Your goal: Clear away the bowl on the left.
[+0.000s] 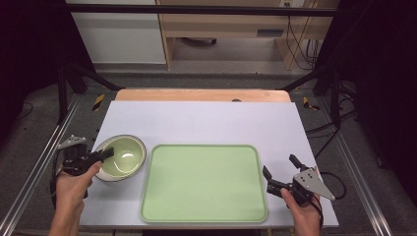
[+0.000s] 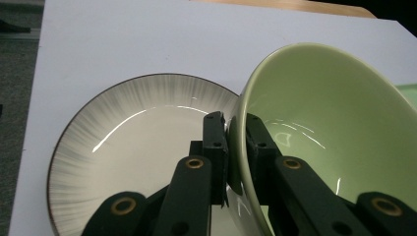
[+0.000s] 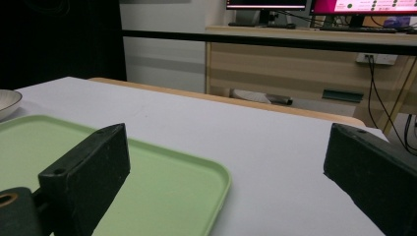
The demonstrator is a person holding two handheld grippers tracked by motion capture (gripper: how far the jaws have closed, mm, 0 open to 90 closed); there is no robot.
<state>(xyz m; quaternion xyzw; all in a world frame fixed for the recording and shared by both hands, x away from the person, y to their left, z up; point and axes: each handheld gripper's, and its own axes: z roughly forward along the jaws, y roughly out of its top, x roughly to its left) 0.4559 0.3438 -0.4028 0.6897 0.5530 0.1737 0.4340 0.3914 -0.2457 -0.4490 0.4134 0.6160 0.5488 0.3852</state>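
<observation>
High view: left gripper (image 1: 104, 156) pinches the green bowl's (image 1: 123, 156) rim over the striped plate (image 2: 133, 147), at the tray's (image 1: 204, 183) nine o'clock. Right gripper (image 1: 279, 177) gapes empty. Next, probably, lift the bowl trayward.

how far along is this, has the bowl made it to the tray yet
Not yet. The left gripper is shut on the rim of the green bowl, tilting it above the plate. The green tray has nothing on it, and the right gripper waits open beside it. Probably left: moving the bowl, perhaps the plate.
</observation>
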